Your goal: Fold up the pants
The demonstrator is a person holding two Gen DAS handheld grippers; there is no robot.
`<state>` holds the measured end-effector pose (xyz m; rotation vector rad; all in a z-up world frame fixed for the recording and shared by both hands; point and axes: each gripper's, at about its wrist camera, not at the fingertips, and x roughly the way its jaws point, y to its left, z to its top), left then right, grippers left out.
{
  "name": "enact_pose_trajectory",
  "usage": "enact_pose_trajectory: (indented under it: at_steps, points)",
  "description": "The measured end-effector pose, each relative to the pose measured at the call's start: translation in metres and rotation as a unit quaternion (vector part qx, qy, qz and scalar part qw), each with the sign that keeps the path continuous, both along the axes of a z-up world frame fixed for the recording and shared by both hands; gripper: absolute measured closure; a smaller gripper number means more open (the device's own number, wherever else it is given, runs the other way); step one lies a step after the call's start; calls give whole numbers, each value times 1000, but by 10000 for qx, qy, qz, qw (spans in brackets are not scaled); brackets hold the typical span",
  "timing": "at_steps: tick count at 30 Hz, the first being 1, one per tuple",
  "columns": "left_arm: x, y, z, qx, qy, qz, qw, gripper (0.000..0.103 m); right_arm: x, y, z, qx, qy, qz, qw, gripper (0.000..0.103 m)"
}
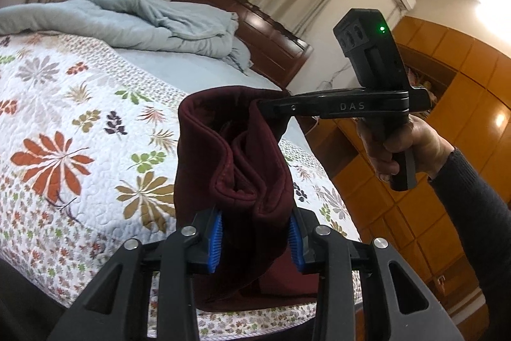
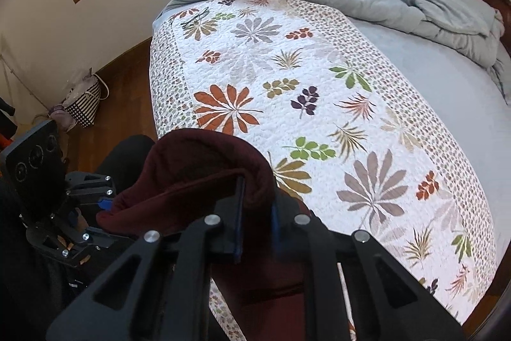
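From my left tool [image 1: 255, 240] I see its two blue pads [image 1: 216, 240] pressed in from either side against a bunched fold of the maroon pants [image 1: 236, 155], so this tool is clamped on the cloth, which is lifted clear of the bed and hangs down below the fingers. To the left of this tool and beyond it lies the floral quilt [image 1: 64, 123], with a rumpled grey duvet [image 1: 143, 18] farther off toward the dark wooden headboard [image 1: 255, 31]. Ahead of the tool and to its right, my right tool [image 1: 271, 109] comes in level from the side, its black fingers nipping the upper far edge of the same garment. My right hand [image 1: 399, 146] is wrapped in a fist round the handle, the forearm in a dark sleeve [image 1: 472, 213] rising from below on the right, with orange wooden cabinets [image 1: 447, 104] behind. In the right wrist view the left tool sits at that tool's left, low and near, gripping the fabric's other end, while the right tool's own fingers are closed on a thick rounded hump of the pants directly in front. Past it and to its right the quilt spreads across the bed, and a checked bag [image 2: 84, 104] stands on the wooden floor [image 2: 127, 98] to its left.
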<state>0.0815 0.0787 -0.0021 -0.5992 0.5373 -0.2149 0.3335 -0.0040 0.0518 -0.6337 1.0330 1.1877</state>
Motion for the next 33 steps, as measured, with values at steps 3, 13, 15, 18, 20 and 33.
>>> enact_pose_trajectory:
  at_steps: [3,13,15,18,20,33]
  points:
    - [3,-13,6,67,-68,-123,9999,70,1,-18,4,49,-28,-90,9999,91]
    - [11,-51,18,233,-185,-488,9984,70,3,-69,12,229,-114,-375,9990,92]
    - [12,-55,18,259,-186,-517,9982,70,4,-75,12,233,-123,-412,9988,92]
    - [14,-63,19,291,-188,-588,9977,71,4,-84,12,252,-129,-458,9985,92]
    - [15,-67,21,299,-188,-640,9973,71,4,-90,12,266,-146,-480,9984,92]
    - [25,-101,23,327,-209,-1023,9940,72,4,-132,14,287,-221,-728,9967,92]
